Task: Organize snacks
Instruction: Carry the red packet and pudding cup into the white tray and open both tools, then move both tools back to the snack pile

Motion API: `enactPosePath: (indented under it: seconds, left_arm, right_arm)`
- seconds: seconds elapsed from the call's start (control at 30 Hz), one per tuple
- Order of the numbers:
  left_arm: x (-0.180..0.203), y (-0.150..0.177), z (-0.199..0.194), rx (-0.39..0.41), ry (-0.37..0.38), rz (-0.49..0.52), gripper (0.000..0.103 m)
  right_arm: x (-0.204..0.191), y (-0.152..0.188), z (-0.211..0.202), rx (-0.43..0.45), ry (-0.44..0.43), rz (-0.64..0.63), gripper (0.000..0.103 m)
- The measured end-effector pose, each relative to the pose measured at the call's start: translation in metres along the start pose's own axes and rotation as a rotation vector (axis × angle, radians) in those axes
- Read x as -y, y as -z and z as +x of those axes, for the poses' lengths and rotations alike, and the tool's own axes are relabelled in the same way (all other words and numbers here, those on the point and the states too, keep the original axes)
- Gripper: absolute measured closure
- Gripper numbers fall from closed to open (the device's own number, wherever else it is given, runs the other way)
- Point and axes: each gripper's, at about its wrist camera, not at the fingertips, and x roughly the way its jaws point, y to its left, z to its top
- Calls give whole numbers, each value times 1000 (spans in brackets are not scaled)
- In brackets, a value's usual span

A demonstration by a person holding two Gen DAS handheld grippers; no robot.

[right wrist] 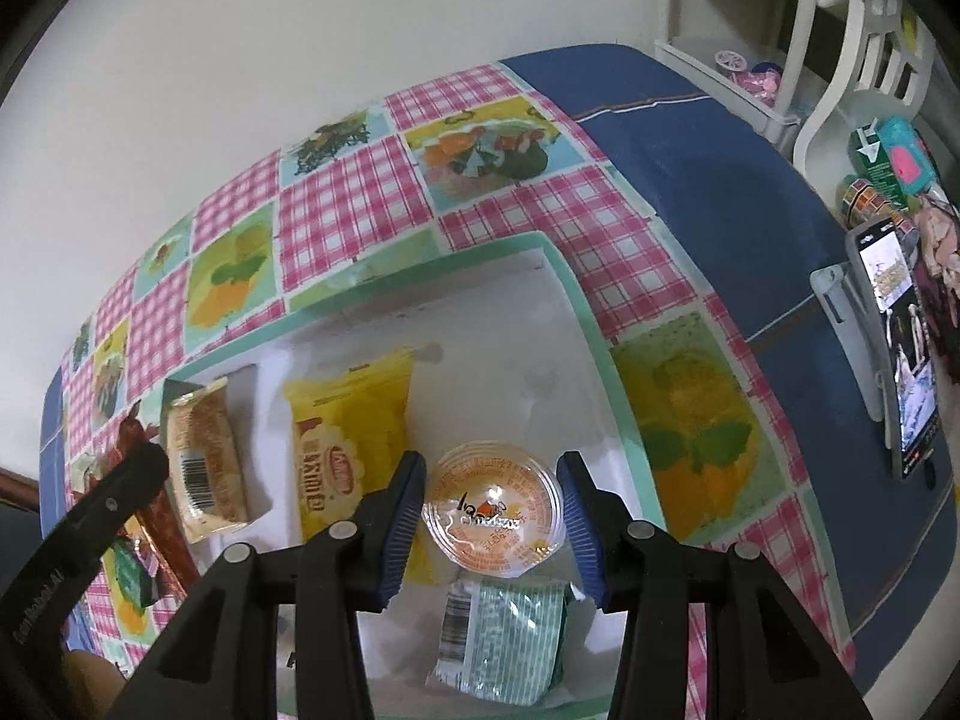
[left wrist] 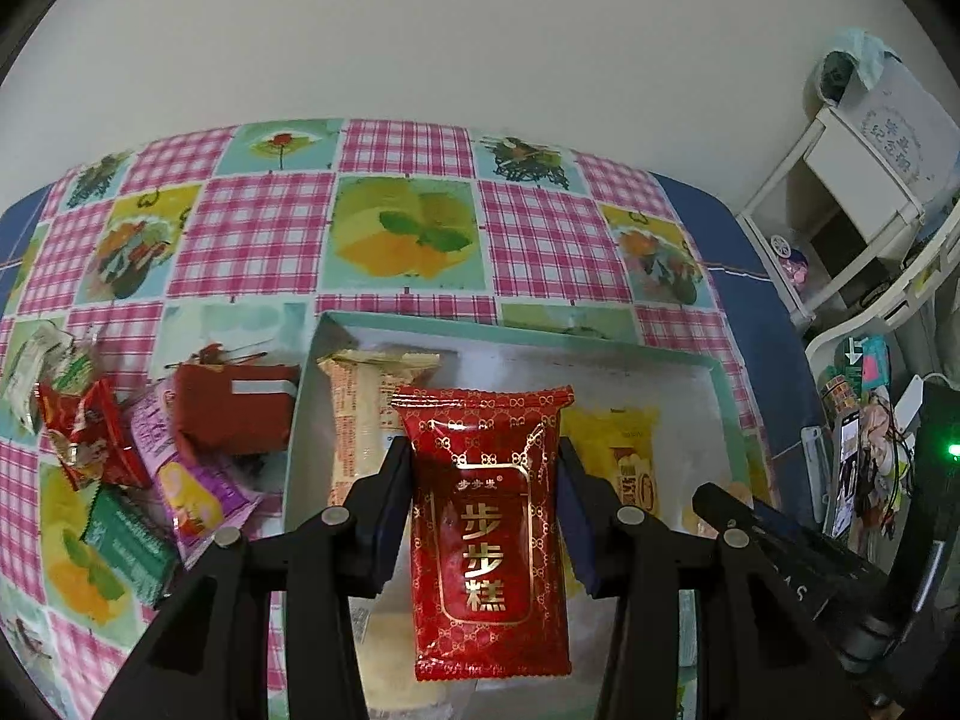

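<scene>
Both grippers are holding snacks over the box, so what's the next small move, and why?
Probably lower the left gripper and set its red foil packet with gold lettering into the shallow teal-rimmed box. The packet hangs above the box floor, between the beige wrapped snack and the yellow packet. The right gripper holds a clear round jelly cup over the same box.

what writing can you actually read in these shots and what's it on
"步步糕", large gold characters on the red packet held in the left gripper.
Small gold line above them: too small to read surely.
Jelly cup lid print in the right gripper: blurred.
Yellow packet logo: blurred.
</scene>
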Motion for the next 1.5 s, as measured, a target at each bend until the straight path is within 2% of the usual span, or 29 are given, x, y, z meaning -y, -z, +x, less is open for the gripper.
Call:
enactPosePath:
  seconds: [0.17,0.23,0.27,0.4,0.5,0.57,0.63,0.9,1.0,1.2,1.27,1.5]
  left_arm:
    - [-1,0,9,-21,8,-7,54]
    - [0,0,8,-22,15,-11,42]
    - [0,0,7,-22,21,-12,40]
    - [0,-2,-2,-17,22,-13,39]
    - [-7,-2,-9,-26,-11,-24,38]
    - [-15,1,-13,-43,-67,-33,35]
    - [-25,5,-16,-56,-137,-42,25]
    - [-63,31,-28,-78,-257,-93,23]
    - [-71,37,-33,-77,-281,-104,15]
    - [-93,47,-50,-52,-326,-146,6]
    - [-100,50,-54,-50,-332,-164,5]
    - [-133,62,-71,-34,-344,-233,4]
  right_arm:
    - [-4,-1,2,2,16,-19,54]
    - [-5,-1,2,3,18,-24,54]
    - [-6,-1,1,6,21,-27,54]
    - [-7,-2,-4,15,26,-30,54]
    - [-10,-2,-10,25,32,-36,54]
    - [-14,0,-14,29,40,-48,53]
    - [-19,3,-17,26,40,-62,52]
    - [-58,27,-19,-4,26,-152,40]
    - [-71,38,-20,-10,11,-175,38]
    - [-101,62,-28,-2,-13,-223,32]
    - [-108,66,-29,2,-15,-227,22]
    - [-127,79,-35,11,-22,-242,19]
